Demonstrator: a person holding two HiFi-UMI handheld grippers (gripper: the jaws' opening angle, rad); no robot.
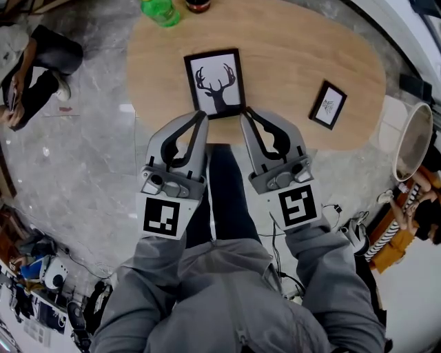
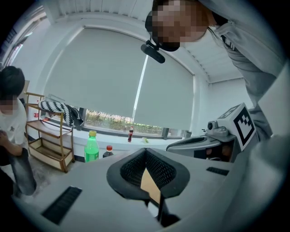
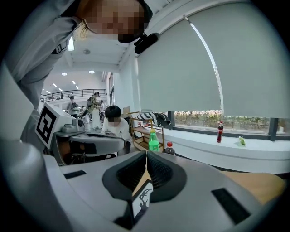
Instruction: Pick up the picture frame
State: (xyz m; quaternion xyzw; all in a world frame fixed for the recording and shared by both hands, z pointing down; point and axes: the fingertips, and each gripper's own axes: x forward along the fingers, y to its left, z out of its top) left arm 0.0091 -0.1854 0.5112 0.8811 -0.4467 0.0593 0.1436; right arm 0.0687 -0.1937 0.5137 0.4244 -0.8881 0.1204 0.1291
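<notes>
A black picture frame [image 1: 215,83] with a deer print lies flat on the oval wooden table [image 1: 289,41], near its front edge. My left gripper [image 1: 202,116] is shut and empty, its tip just over the frame's near left corner. My right gripper [image 1: 246,112] is also shut and empty, at the frame's near right corner. In the left gripper view the shut left gripper [image 2: 146,154] shows only a sliver of table wood below its tip. Under the shut right gripper [image 3: 146,156], the right gripper view shows part of the deer picture frame [image 3: 142,201].
A smaller black frame [image 1: 328,104] lies to the right on the table. A green bottle [image 1: 160,10] and a dark bottle [image 1: 198,5] stand at the far edge. A seated person [image 1: 34,69] is on the left, and a white round stool [image 1: 413,141] on the right.
</notes>
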